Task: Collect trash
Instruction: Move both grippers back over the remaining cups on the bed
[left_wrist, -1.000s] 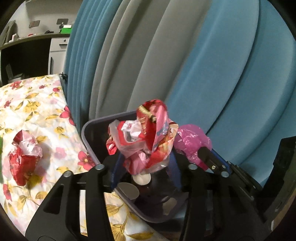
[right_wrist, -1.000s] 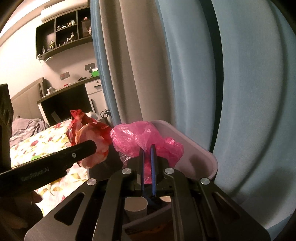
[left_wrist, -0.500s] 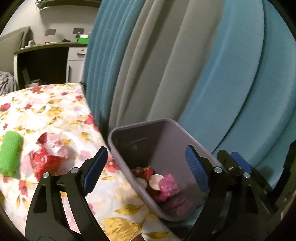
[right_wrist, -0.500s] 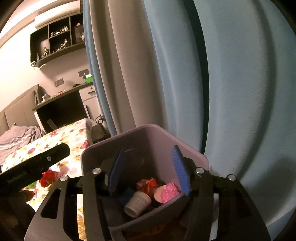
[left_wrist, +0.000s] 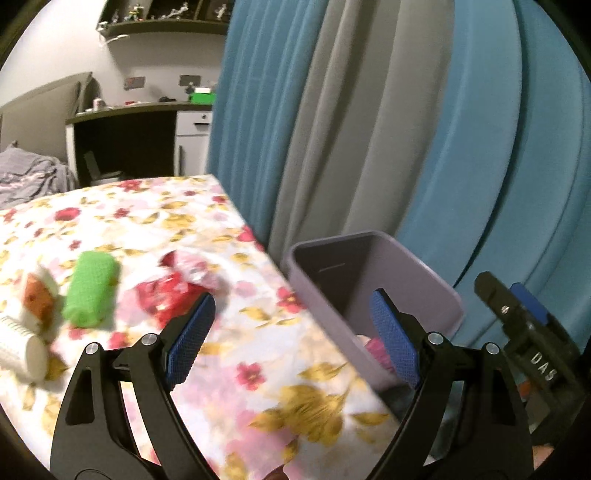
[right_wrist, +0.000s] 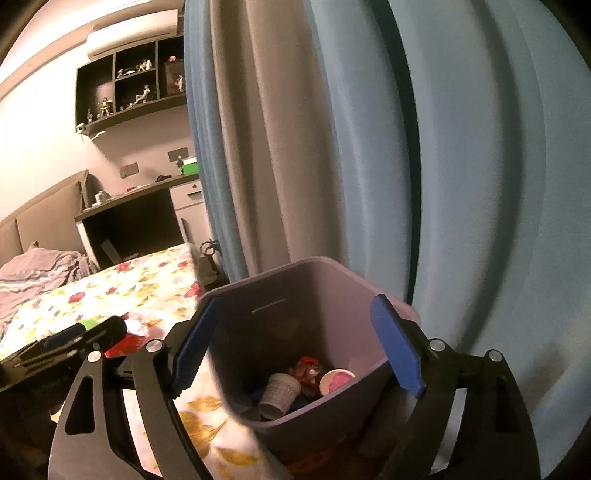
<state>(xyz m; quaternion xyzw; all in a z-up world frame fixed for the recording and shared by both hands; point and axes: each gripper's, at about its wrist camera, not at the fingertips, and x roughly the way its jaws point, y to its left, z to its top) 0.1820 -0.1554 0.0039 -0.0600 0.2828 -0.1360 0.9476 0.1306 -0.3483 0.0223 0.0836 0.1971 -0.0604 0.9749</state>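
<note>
While opening, R tongs (right_wrist: 295, 347) over bin (right_wrist: 325, 273).

bin (left_wrist: 373, 273) right of bed (left_wrist: 155, 221), wrapper (left_wrist: 177, 284) on bed, cups (right_wrist: 280, 391) in bin

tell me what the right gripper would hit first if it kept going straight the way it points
Probably the grey trash bin: the right gripper, jaws opening and empty, points down into its mouth, so it would likely reach the bin's far inner wall or the trash inside. Depth is unclear.
</note>
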